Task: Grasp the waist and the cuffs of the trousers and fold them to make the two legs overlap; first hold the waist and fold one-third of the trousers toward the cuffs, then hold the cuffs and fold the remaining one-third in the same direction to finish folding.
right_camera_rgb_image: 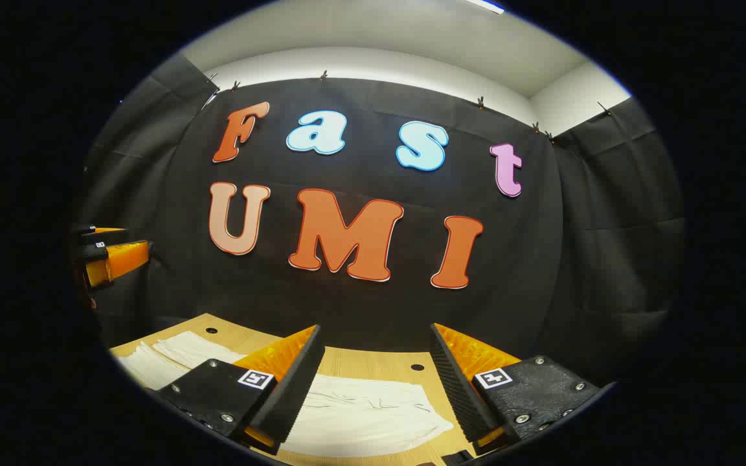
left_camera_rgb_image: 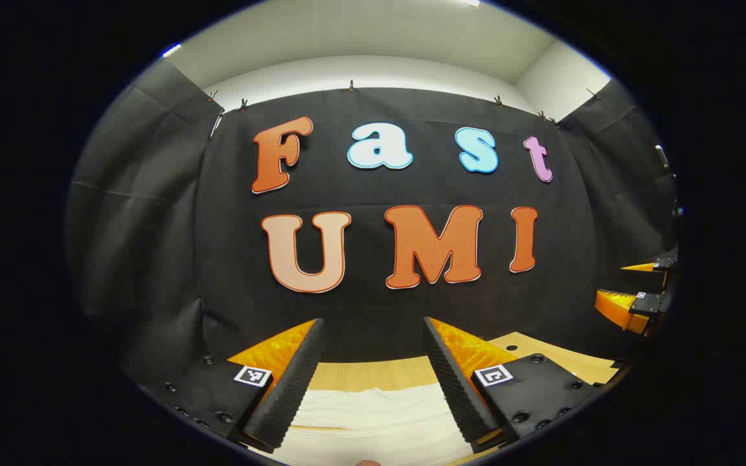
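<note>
White trousers [right_camera_rgb_image: 360, 414] lie flat on the wooden table [right_camera_rgb_image: 373, 362]; more of the same cloth spreads to the left [right_camera_rgb_image: 172, 353]. In the left gripper view the trousers [left_camera_rgb_image: 373, 414] lie below and between my own fingers. My left gripper [left_camera_rgb_image: 373, 323] is open, held above the cloth with nothing between its fingers. My right gripper [right_camera_rgb_image: 376, 330] is also open and empty, hovering above the trousers. The right gripper shows at the far right edge [left_camera_rgb_image: 632, 291] of the left gripper view, and the left gripper shows at the left edge [right_camera_rgb_image: 111, 252] of the right gripper view.
The black cloth wall [left_camera_rgb_image: 373, 310] stands close behind the table's far edge. Small dark holes [right_camera_rgb_image: 417, 367] dot the wooden tabletop. Bare wood [left_camera_rgb_image: 541, 353] shows beside the trousers.
</note>
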Tool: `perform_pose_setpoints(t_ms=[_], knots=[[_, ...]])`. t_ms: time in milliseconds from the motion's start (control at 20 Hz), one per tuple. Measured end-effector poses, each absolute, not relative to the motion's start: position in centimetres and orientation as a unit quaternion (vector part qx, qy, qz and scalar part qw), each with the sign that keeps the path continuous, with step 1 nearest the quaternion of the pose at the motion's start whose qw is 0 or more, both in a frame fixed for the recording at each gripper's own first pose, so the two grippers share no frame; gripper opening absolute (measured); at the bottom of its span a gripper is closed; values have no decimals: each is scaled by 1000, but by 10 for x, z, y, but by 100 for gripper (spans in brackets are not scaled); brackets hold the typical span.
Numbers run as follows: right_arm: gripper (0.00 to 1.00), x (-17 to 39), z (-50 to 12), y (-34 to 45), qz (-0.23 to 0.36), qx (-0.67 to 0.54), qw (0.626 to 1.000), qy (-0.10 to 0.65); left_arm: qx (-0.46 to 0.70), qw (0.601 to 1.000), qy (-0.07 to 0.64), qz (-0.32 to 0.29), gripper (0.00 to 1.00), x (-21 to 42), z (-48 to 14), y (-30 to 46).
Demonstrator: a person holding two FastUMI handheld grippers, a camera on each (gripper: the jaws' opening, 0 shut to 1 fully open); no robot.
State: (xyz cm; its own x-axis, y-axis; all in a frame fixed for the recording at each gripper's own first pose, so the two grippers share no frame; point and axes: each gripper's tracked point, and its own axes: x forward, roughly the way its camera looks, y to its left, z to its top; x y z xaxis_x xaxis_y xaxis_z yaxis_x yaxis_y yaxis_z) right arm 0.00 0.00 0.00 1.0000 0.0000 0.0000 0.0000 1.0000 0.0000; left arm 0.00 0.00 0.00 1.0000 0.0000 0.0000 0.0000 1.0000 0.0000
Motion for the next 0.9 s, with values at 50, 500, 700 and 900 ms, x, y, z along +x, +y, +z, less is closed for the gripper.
perform_pose_setpoints(t_ms=[50, 500, 700, 900], knots=[[99, 4, -3, -1, 1, -7, 1000, 3, 0, 1000, 0, 5, 98, 4, -2, -1], [99, 58, -27, -24, 35, -4, 999, 6, 20, 999, -3, 33, 98, 48, -4, -24], [99, 86, -43, -35, 53, 8, 998, 17, 18, 999, 8, 50, 99, 71, -13, -32], [99, 107, -73, -42, 69, 23, 996, 58, -1, 996, 52, 69, 99, 83, -39, -26]])
